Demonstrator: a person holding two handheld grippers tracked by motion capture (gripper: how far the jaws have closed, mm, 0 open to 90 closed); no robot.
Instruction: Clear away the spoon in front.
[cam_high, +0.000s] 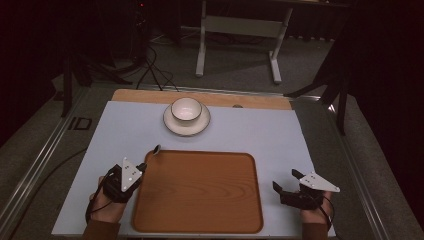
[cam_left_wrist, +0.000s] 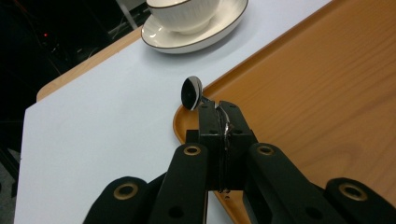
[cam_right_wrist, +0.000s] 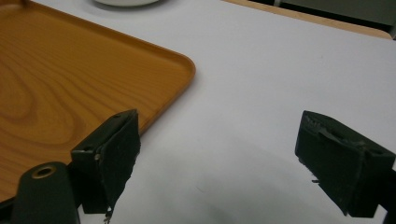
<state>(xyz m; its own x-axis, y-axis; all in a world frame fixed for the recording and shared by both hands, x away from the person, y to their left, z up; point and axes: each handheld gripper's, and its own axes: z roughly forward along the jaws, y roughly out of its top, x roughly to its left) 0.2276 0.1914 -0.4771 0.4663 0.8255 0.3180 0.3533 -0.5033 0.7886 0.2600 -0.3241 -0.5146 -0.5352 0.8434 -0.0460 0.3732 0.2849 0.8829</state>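
Note:
A wooden tray (cam_high: 200, 192) lies on the white table mat, near the front. My left gripper (cam_high: 141, 167) hovers at the tray's far left corner, shut on the handle of a metal spoon (cam_left_wrist: 192, 92) whose bowl sticks out past the jaws over the tray's rim (cam_left_wrist: 180, 126). Behind the tray stands a white bowl (cam_high: 186, 110) on a white saucer (cam_high: 172, 126); the bowl (cam_left_wrist: 184, 11) and saucer (cam_left_wrist: 196, 39) also appear beyond the spoon. My right gripper (cam_high: 287, 181) rests open on the mat right of the tray, its pads (cam_right_wrist: 116, 154) apart with nothing between them.
The white mat (cam_high: 260, 135) covers a wooden tabletop whose far edge (cam_high: 150, 96) shows behind the saucer. Beyond the table stand a white desk frame (cam_high: 237, 45), cables and dark tripod legs on the floor. The tray's corner (cam_right_wrist: 182, 65) lies left of my right gripper.

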